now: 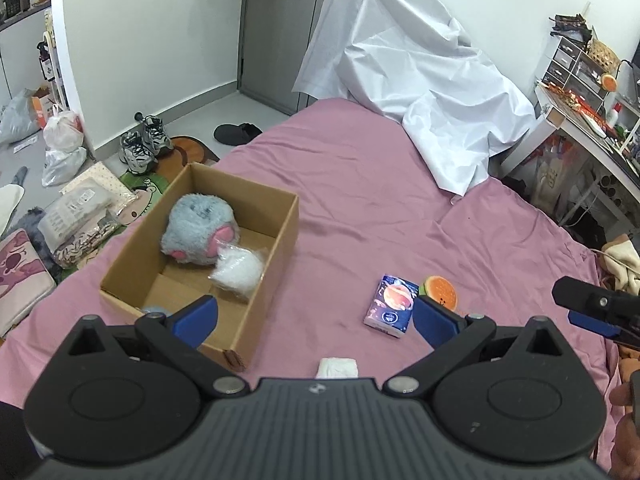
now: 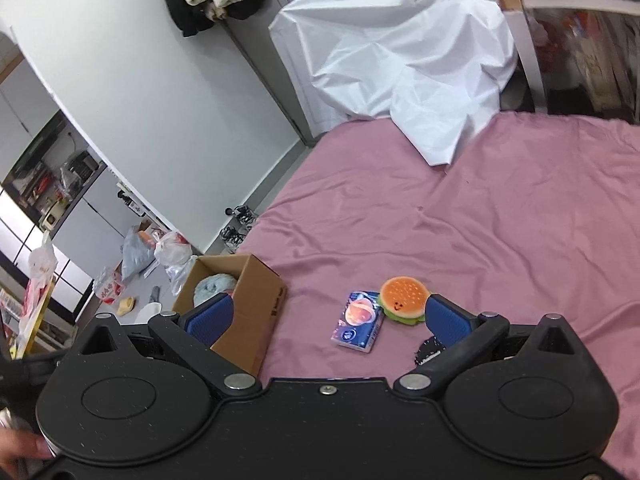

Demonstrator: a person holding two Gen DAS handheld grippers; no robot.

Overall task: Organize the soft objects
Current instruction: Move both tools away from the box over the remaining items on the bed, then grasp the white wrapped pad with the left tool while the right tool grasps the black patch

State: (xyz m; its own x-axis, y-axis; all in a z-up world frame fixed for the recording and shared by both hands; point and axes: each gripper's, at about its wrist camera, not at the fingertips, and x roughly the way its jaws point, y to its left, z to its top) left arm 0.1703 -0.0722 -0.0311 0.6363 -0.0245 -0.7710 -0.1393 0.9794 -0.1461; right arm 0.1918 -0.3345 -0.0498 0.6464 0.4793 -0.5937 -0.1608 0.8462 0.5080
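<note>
On the pink bedsheet [image 1: 360,184] an open cardboard box [image 1: 276,240] is seen at the left, and inside it a grey-blue plush toy [image 1: 200,224] with pink paw pads is lodged against the far wall, with a clear bag of white stuffing [image 1: 238,270] touching it on the near side. A small bluish item at the box's near corner is mostly hidden behind the left gripper [image 1: 316,316], so it cannot be identified. That gripper's blue-padded jaws are spread wide with nothing held between them. Just below it, a small white folded cloth [image 1: 338,367] is partly cut off by the gripper body. A tissue packet [image 1: 390,306] is laid to the right of the box, and a burger-shaped squishy toy [image 1: 440,292] is set just beside it, partly covered by a blue pad. From the right wrist view, the right gripper [image 2: 326,316] is likewise held wide apart and empty above the packet, and a dark speckled object [image 2: 428,350] is largely concealed behind its right finger. A white sheet [image 2: 400,56] is draped over something unseen at the far end.
</note>
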